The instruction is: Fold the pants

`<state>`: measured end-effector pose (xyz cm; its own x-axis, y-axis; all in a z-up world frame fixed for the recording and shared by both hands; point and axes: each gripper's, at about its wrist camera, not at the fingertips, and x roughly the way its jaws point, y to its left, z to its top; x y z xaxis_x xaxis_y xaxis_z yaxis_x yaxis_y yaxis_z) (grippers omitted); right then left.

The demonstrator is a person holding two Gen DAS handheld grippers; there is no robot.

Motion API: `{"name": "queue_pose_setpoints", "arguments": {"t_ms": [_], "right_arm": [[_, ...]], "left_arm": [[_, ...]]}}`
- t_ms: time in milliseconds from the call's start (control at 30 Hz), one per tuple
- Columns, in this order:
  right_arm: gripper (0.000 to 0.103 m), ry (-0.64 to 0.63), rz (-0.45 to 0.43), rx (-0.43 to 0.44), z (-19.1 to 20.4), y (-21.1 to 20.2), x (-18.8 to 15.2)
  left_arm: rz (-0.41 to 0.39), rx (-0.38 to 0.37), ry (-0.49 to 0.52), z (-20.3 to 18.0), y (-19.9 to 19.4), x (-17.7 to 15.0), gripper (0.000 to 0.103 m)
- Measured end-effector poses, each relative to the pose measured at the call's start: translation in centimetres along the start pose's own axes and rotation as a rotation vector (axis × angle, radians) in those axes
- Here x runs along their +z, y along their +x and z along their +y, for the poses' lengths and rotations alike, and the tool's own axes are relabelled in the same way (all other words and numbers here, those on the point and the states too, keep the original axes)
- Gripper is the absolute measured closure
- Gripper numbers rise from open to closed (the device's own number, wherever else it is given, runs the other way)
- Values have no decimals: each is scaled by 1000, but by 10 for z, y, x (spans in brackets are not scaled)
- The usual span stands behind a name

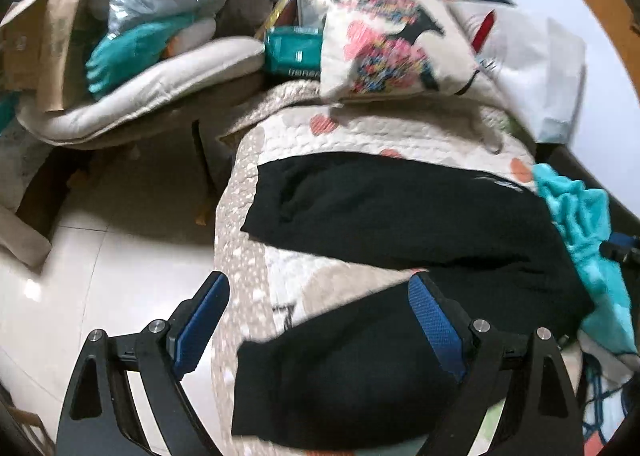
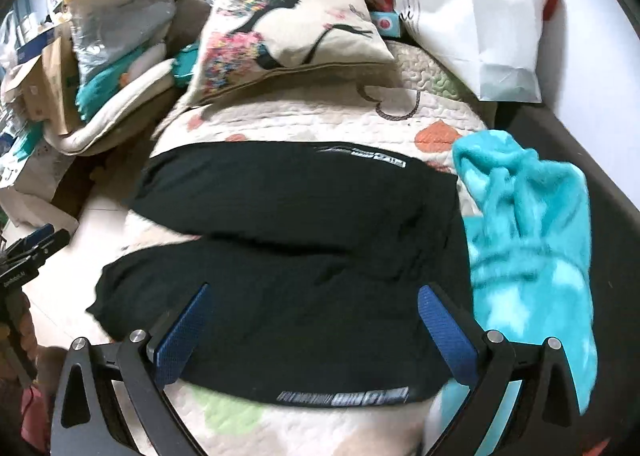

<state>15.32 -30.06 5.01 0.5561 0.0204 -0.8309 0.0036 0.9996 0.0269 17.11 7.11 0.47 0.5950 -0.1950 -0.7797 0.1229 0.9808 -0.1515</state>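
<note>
Between the blue pads of the left tool [image 1: 318,298], spread wide and gripping nothing, lies the nearer leg of the black pants [image 1: 400,215], its hem end toward the bed's left edge. The right tool [image 2: 314,308] is likewise wide apart and empty, hovering over the waist end of the same garment, where a grey printed waistband [image 2: 344,396] runs along the near edge. The pants [image 2: 288,207] lie spread flat across a quilted bedspread [image 1: 360,131], legs splayed apart in a shallow V with a wedge of quilt showing between them in the left wrist view. Just beside the pants, at the waist side, sits a crumpled turquoise fleece blanket [image 2: 528,223], touching the black fabric. Farther back rests a cream cushion [image 2: 288,27] printed with a dark figure and pink flowers, and next to it a white paper bag [image 2: 480,15]. Left of the bed, pale tiled floor [image 1: 80,276] meets a heap of cardboard, plastic bags and bedding.
</note>
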Motion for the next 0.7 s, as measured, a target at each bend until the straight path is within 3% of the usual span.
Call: {"name": "queue_pose_setpoints", "arguments": {"t_ms": [300, 500, 700], "right_arm": [[2, 35, 2, 1, -58, 92, 74], [3, -12, 38, 47, -61, 152, 107], [6, -35, 67, 92, -58, 203, 126]], "left_arm": [[56, -13, -28, 17, 106, 63, 12], [61, -28, 34, 23, 157, 100, 12], [95, -47, 33, 33, 205, 119, 12]]}}
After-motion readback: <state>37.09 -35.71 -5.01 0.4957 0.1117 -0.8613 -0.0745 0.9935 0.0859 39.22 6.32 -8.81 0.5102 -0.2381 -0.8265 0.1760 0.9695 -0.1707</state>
